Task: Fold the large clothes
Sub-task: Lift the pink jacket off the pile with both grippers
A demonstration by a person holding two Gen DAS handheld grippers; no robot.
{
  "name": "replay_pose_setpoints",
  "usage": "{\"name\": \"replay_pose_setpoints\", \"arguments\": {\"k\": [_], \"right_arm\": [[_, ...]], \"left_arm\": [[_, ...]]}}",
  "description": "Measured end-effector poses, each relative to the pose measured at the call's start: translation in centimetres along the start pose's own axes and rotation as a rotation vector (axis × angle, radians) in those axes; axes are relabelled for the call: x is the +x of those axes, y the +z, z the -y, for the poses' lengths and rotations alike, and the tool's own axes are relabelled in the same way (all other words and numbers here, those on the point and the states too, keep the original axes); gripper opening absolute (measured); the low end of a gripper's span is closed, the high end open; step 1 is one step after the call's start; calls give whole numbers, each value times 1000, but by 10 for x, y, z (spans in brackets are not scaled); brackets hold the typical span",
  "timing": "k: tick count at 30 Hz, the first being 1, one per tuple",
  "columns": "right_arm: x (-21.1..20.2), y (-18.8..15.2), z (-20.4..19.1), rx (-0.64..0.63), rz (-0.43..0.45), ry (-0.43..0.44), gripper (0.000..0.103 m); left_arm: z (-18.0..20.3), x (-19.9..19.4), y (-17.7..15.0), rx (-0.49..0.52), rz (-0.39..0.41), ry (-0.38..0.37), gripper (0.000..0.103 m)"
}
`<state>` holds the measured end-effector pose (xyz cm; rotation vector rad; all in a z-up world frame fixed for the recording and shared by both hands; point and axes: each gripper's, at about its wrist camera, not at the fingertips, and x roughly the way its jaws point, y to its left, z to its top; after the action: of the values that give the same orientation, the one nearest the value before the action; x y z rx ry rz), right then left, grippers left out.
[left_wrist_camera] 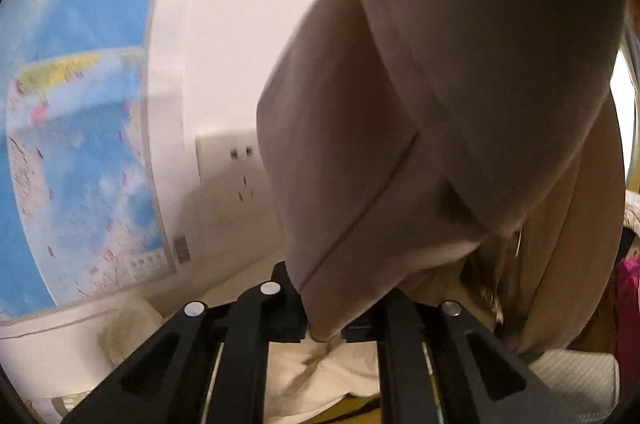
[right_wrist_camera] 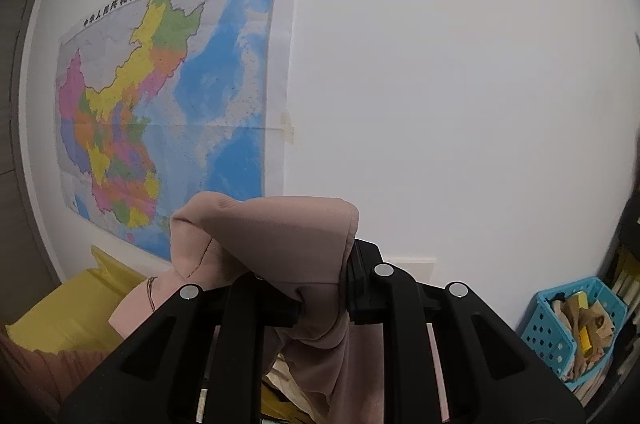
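Both tongs grip the dusty-pink garment [left_wrist_camera: 440, 84], lifted before the wall map [right_wrist_camera: 168, 96]: left tongs [left_wrist_camera: 324, 332] pinch a hem corner, right tongs [right_wrist_camera: 322, 300] clench a bunch. That thin corner hold could slip, dropping one side.

Both the left gripper [left_wrist_camera: 324, 332] and the right gripper [right_wrist_camera: 322, 304] are matte black plastic, with slotted finger arms, apparently each carrying round silver screw heads.
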<state>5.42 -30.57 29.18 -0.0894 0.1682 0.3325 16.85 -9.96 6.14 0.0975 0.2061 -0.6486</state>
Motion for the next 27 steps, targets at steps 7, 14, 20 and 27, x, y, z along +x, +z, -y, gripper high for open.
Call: {"name": "replay_pose_setpoints", "arguments": {"k": [7, 14, 20, 27], "right_arm": [[-81, 36, 6, 33, 142, -2, 16], [-182, 67, -22, -5, 247, 52, 16], [-208, 47, -60, 2, 235, 205, 16], [-206, 6, -115, 36, 177, 497, 17]], "left_arm": [[24, -82, 83, -2, 164, 24, 8], [16, -221, 150, -19, 308, 127, 9], [18, -333, 149, 36, 320, 285, 9], [34, -454, 120, 87, 256, 477, 9]]}}
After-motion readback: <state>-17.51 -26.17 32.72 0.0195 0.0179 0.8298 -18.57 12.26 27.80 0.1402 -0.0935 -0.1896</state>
